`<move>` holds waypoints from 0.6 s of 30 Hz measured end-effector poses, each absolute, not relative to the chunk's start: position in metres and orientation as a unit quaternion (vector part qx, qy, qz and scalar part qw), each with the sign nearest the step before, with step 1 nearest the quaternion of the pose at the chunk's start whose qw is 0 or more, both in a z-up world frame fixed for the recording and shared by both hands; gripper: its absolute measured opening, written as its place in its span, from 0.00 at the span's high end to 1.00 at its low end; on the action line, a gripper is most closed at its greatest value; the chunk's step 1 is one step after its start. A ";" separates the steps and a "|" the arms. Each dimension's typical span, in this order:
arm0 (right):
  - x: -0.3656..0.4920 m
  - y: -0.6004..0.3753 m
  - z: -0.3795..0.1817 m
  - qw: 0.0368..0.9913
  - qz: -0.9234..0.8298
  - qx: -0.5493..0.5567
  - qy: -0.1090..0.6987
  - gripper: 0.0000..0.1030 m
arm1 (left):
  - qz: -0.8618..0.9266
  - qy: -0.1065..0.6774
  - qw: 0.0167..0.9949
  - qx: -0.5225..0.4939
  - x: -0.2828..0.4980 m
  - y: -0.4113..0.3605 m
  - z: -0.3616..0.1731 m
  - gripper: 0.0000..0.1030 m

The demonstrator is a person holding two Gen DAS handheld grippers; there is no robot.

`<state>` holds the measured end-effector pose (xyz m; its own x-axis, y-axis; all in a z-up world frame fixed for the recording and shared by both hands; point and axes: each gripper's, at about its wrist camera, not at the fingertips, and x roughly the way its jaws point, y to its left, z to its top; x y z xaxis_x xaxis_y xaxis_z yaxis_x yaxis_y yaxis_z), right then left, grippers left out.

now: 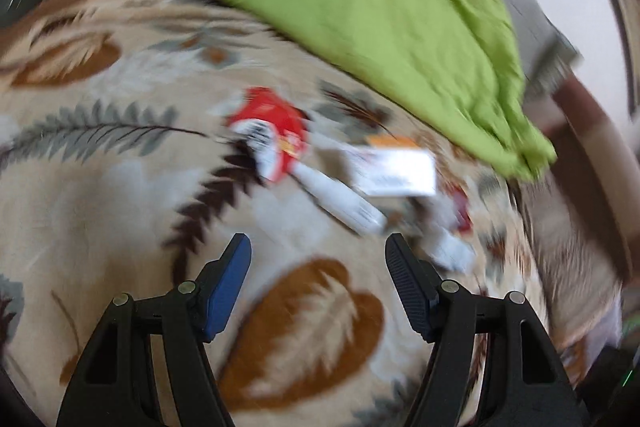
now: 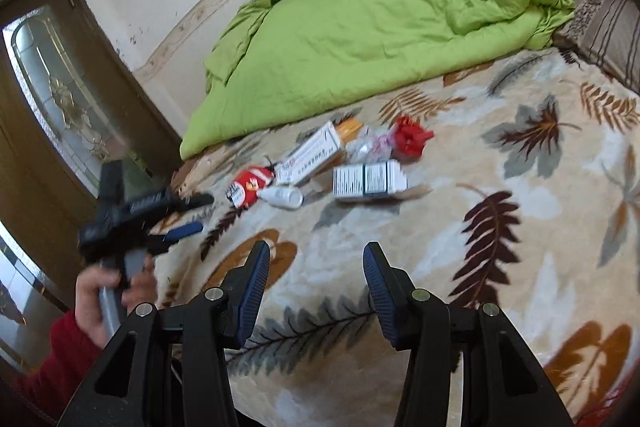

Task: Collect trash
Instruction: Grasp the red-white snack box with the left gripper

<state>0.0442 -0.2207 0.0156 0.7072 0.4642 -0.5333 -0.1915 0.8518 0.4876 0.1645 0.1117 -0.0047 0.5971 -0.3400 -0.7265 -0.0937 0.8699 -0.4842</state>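
Leaf-print blanket [image 2: 500, 163], soft: litter heap [image 2: 340, 163] clustered. Left gripper [image 1: 318, 247] and right gripper [image 2: 316, 255] both wide, empty. Risk: pinching plush pile with the red wrapper [image 1: 272, 135].

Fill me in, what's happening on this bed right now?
A person is holding a gripper in each hand over a leaf-patterned blanket where trash lies in a loose cluster: a red wrapper, a small white bottle, a long white box, a striped carton and a crumpled red piece. The left gripper is open near the red wrapper; the right gripper is open, further back. Neither holds anything. A green quilt is bunched behind.
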 end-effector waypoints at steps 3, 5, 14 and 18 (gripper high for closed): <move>0.042 -0.223 0.019 0.902 0.197 0.206 0.323 0.49 | -0.065 0.446 0.841 -0.299 0.192 0.130 -0.026 0.34; 0.041 -0.224 0.017 0.903 0.196 0.206 0.321 0.49 | -0.053 0.445 0.836 -0.317 0.206 0.133 -0.036 0.34; 0.049 -0.221 0.014 0.897 0.209 0.213 0.327 0.49 | -0.038 0.422 0.836 -0.347 0.263 0.137 -0.063 0.85; 0.051 -0.219 0.013 0.896 0.209 0.211 0.330 0.49 | -0.046 0.416 0.843 -0.337 0.263 0.131 -0.061 0.89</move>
